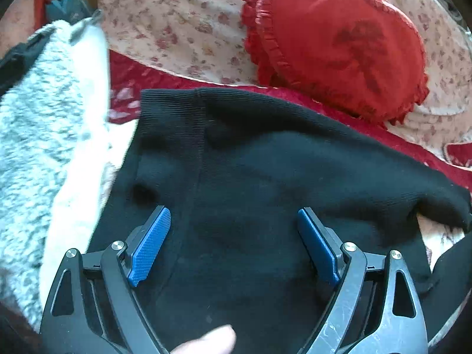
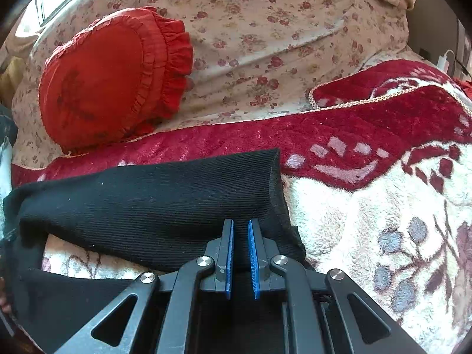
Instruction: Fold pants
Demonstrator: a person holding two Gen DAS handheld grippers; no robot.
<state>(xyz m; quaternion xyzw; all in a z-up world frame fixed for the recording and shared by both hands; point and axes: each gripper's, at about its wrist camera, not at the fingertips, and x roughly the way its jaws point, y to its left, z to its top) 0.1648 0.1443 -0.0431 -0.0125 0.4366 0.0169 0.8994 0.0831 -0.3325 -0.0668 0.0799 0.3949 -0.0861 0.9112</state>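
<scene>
Black knit pants lie spread on a red and cream blanket. In the left wrist view the ribbed waistband is at the top left. My left gripper is open wide just above the pants, its blue pads apart with nothing between them. In the right wrist view a leg of the pants lies across the blanket, its cuff end at the right. My right gripper is shut on the leg near the cuff, with cloth pinched between the blue pads.
A red frilled cushion leans on a floral bedcover behind the pants. A white and grey fleece garment lies at the left. A finger shows at the bottom edge of the left wrist view.
</scene>
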